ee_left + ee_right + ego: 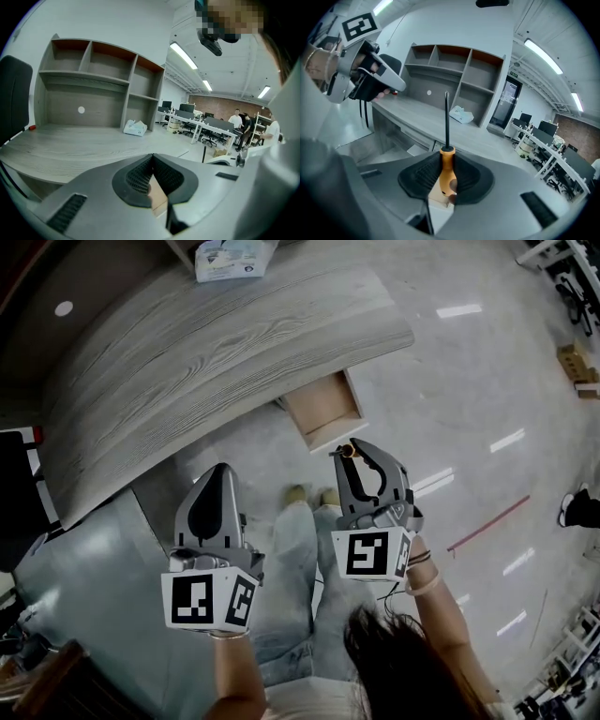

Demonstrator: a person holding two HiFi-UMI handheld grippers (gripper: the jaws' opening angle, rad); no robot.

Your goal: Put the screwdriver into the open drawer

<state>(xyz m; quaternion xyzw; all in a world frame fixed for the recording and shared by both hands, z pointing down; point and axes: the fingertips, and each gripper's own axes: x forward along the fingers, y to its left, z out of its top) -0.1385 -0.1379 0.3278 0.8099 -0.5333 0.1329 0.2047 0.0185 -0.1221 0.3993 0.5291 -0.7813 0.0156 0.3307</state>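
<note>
Two grippers: right gripper [351, 453] carries the screwdriver [447, 161] pinched, near the drawer [323, 407]; left gripper's [218, 474] jaws pressed together; lowering likely next.

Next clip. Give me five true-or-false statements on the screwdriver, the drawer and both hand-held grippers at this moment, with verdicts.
1. The right hand-held gripper is shut on the screwdriver. True.
2. The screwdriver lies inside the drawer. False: it is clamped by its handle in the right hand-held gripper, outside the drawer.
3. The drawer under the desk is pulled open. True.
4. The left hand-held gripper holds a tool. False: its jaws are together with nothing between them.
5. The screwdriver's handle is blue. False: it is orange, with a dark shaft pointing away from the jaws.
</note>
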